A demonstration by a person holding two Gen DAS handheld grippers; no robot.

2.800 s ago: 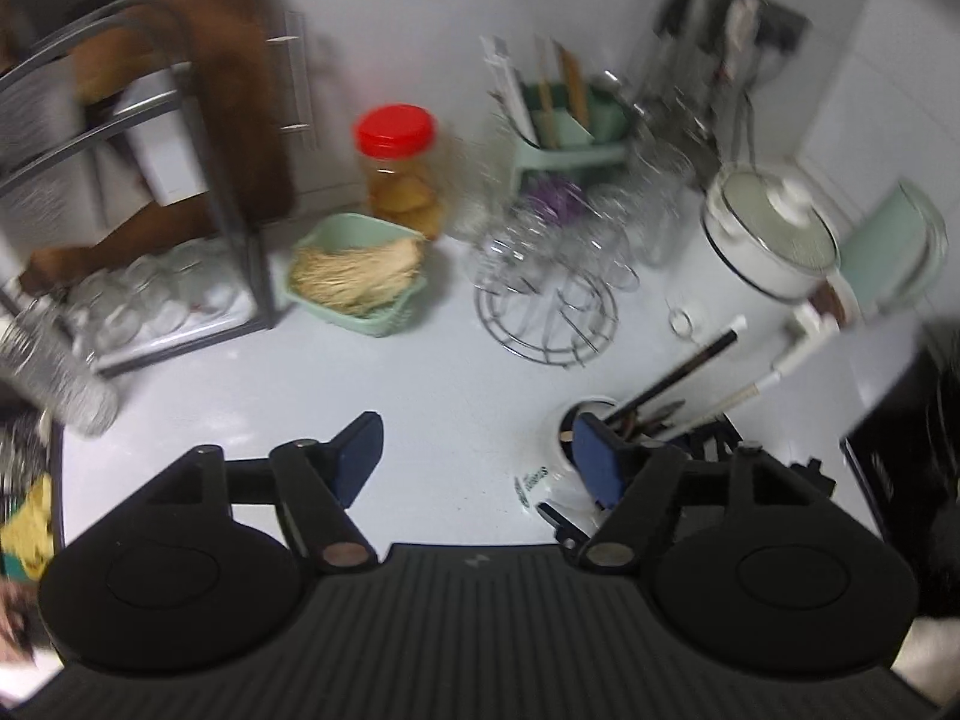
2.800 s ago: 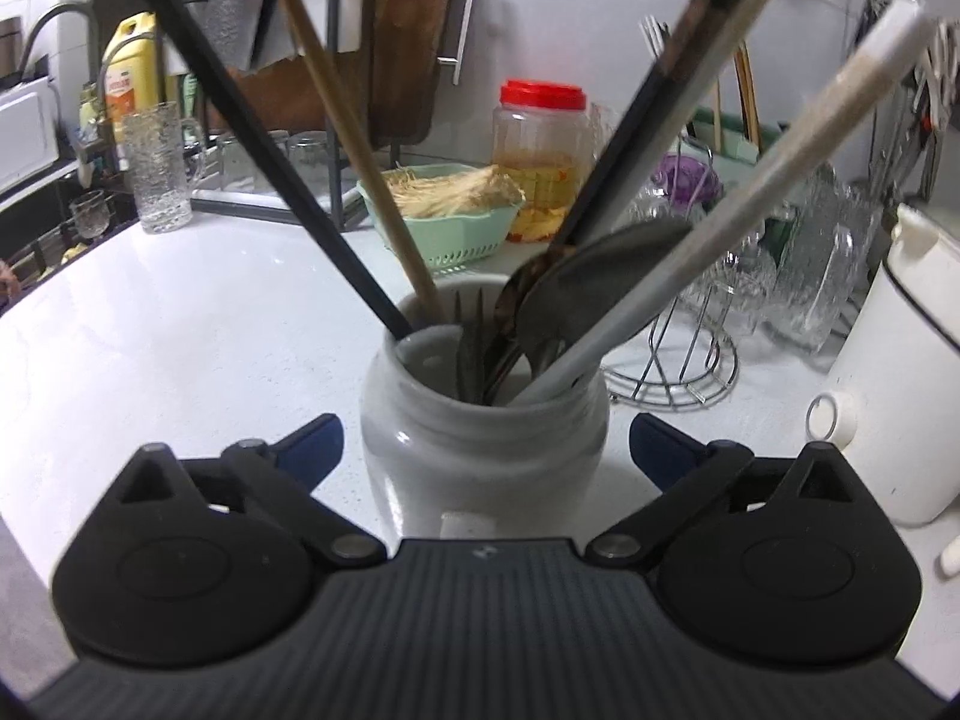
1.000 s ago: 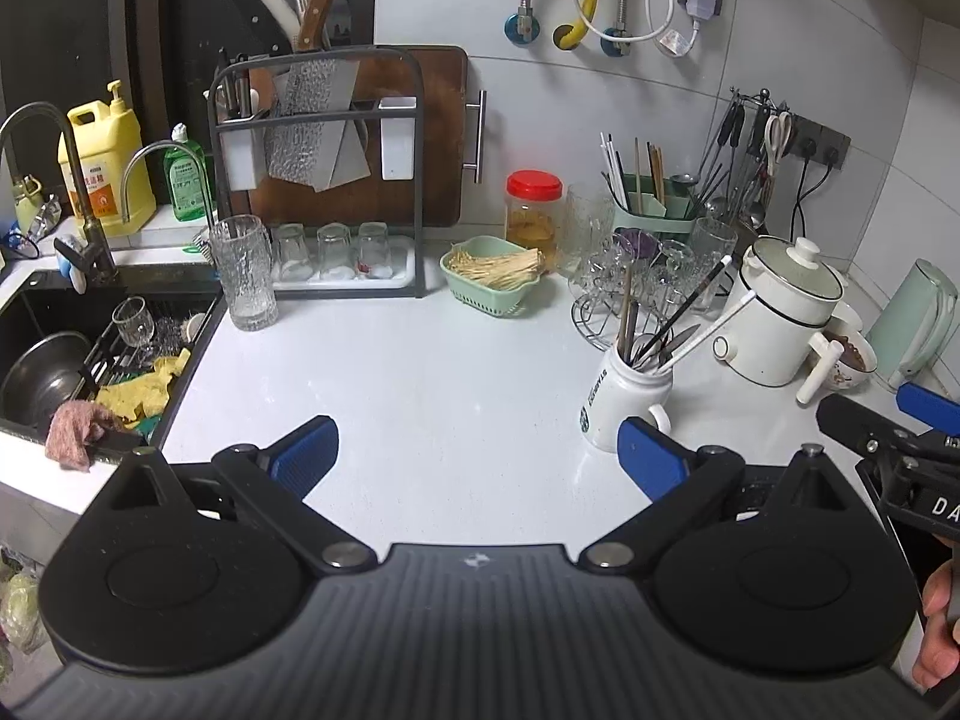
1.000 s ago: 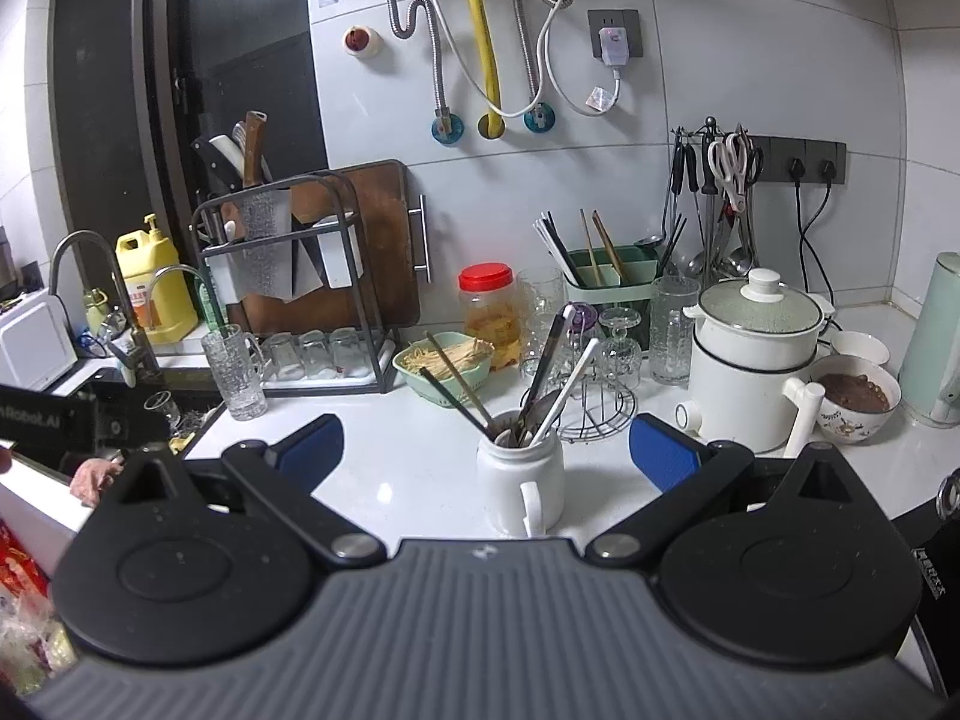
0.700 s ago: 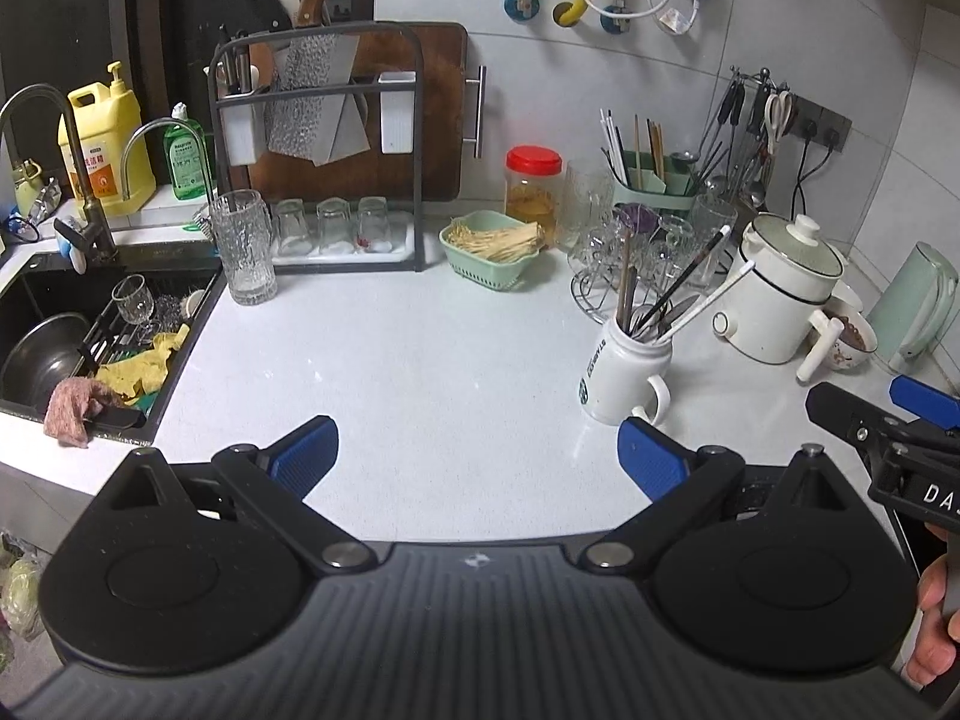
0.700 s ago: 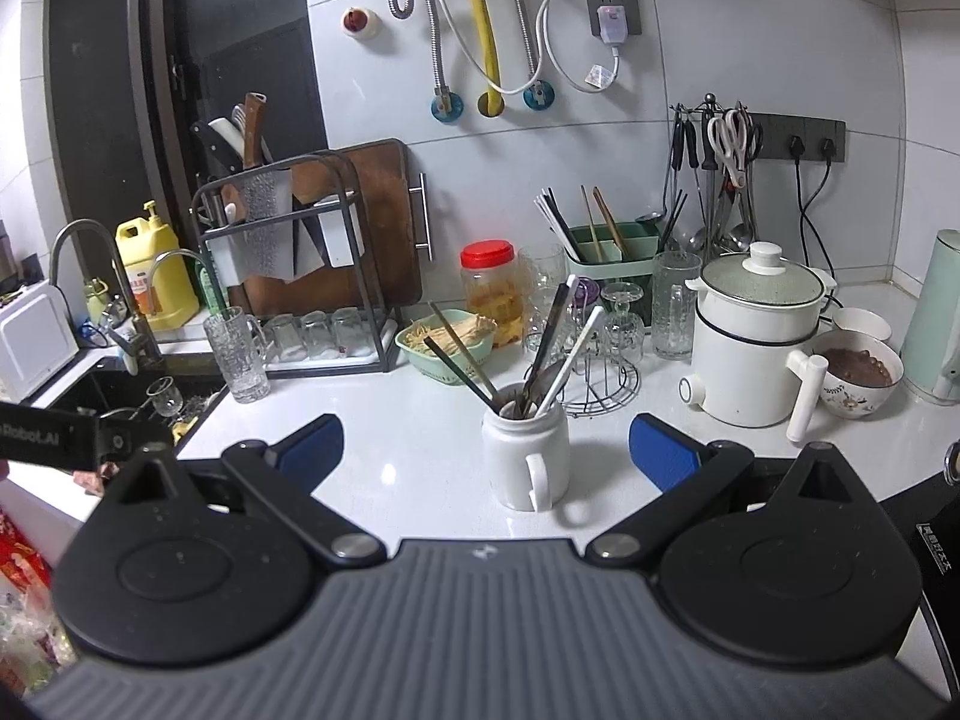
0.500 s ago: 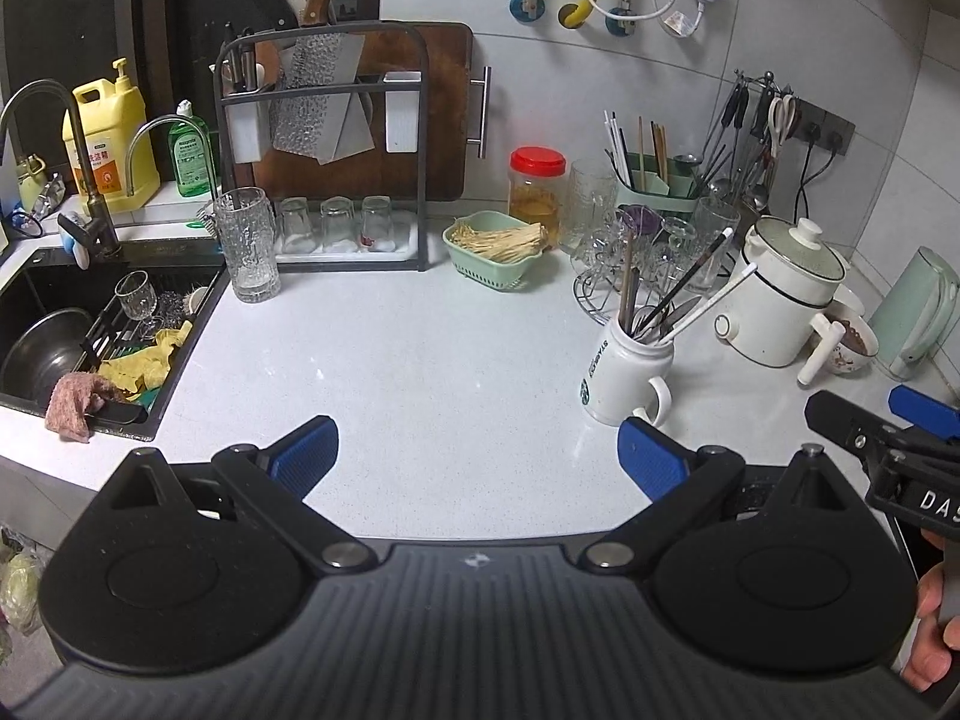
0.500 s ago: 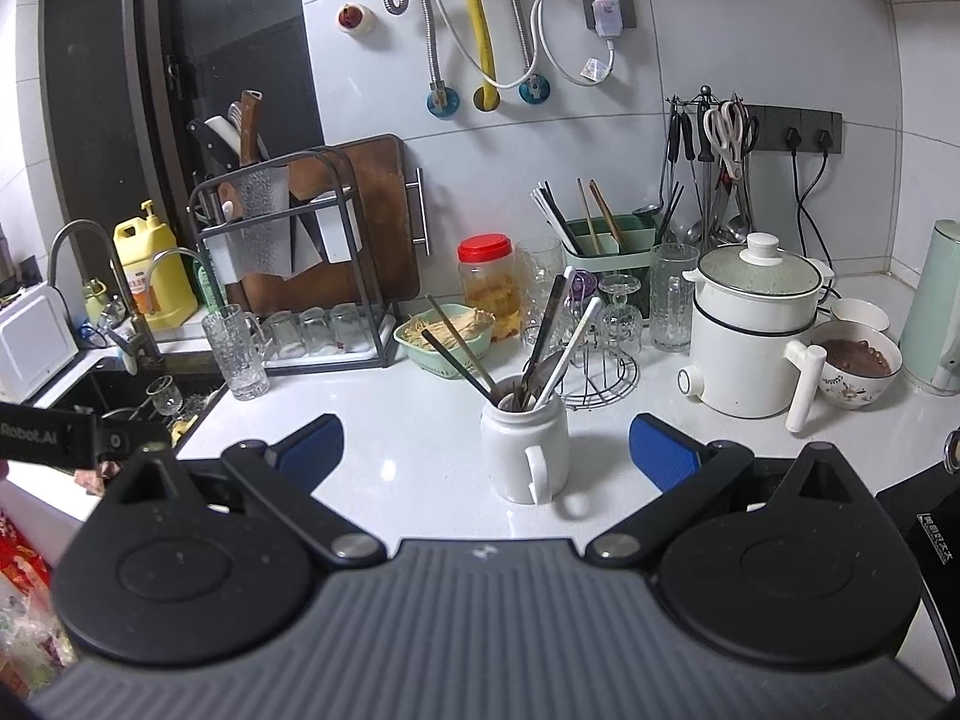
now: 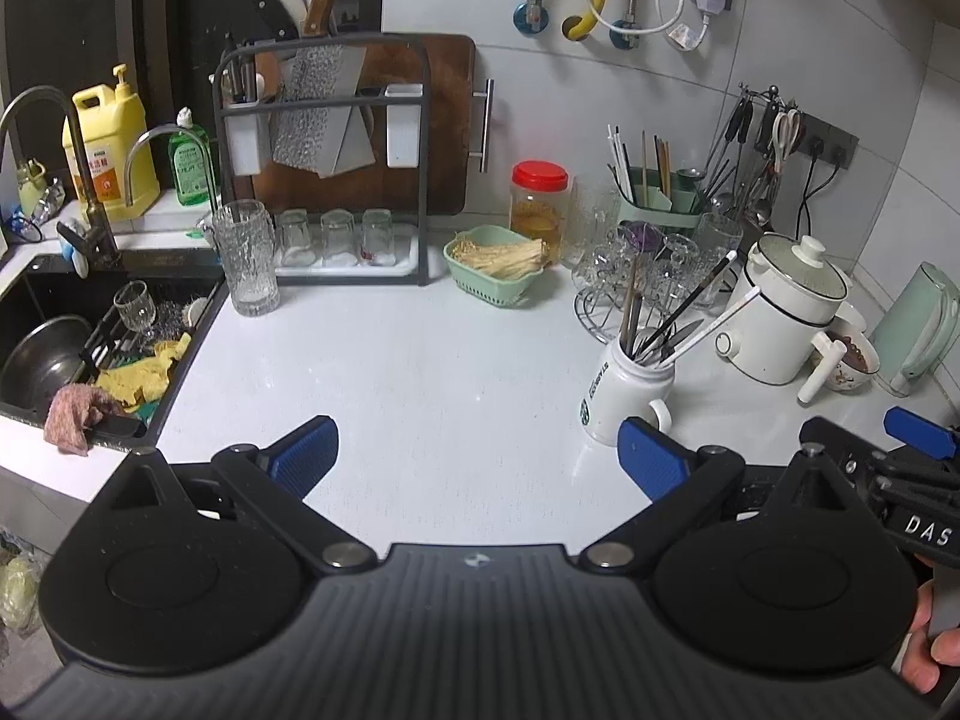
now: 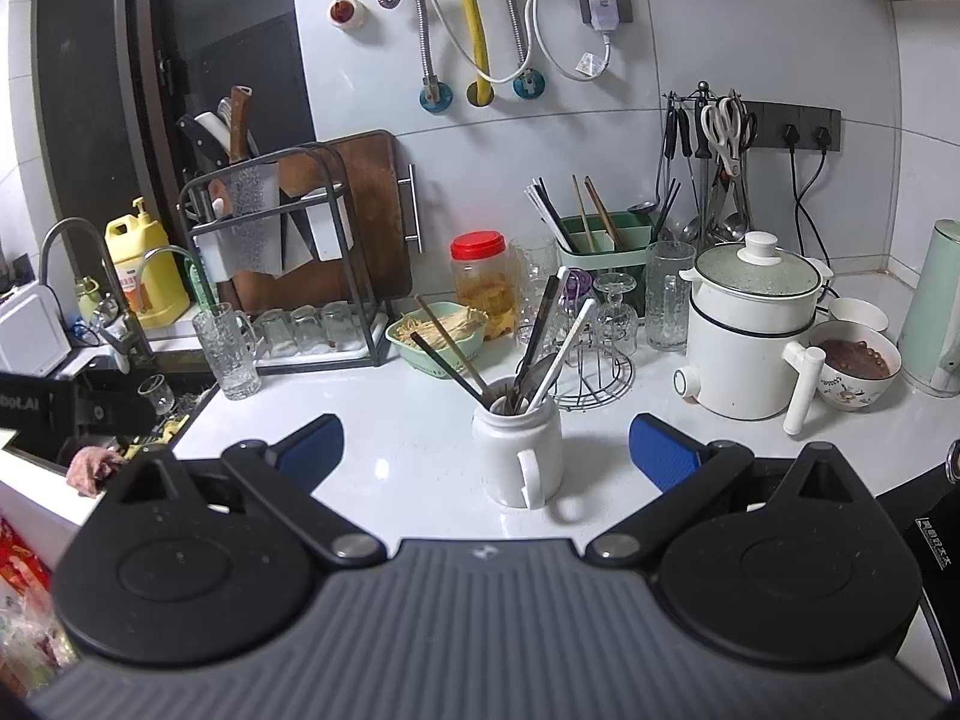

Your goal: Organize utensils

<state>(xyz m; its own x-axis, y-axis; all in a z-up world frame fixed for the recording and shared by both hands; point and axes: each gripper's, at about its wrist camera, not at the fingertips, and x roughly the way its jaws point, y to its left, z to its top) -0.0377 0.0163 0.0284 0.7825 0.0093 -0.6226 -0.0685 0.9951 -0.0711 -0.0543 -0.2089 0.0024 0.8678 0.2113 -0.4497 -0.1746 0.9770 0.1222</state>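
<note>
A white mug (image 9: 627,391) (image 10: 517,455) stands on the white counter, with several chopsticks, spoons and forks (image 10: 534,348) sticking out of it. At the back, a green utensil caddy (image 9: 660,204) (image 10: 603,240) holds more chopsticks. My left gripper (image 9: 477,459) hangs open above the counter's front, left of the mug, with nothing between its fingers. My right gripper (image 10: 486,450) is open too, with the mug standing a little beyond the gap between its fingers. The right gripper's body (image 9: 888,468) shows at the right edge of the left wrist view.
A white pot (image 10: 750,336), a bowl (image 10: 855,369) and a pale kettle (image 10: 933,306) stand at the right. A glass rack (image 10: 600,348), red-lidded jar (image 10: 480,285), green basket (image 10: 438,339), knife rack (image 9: 324,162) and tumbler (image 9: 246,258) line the back. The sink (image 9: 72,330) lies left.
Both grippers have drawn back from close to the mug to a wide view of the counter. Over the last half second they barely moved. Both stay open.
</note>
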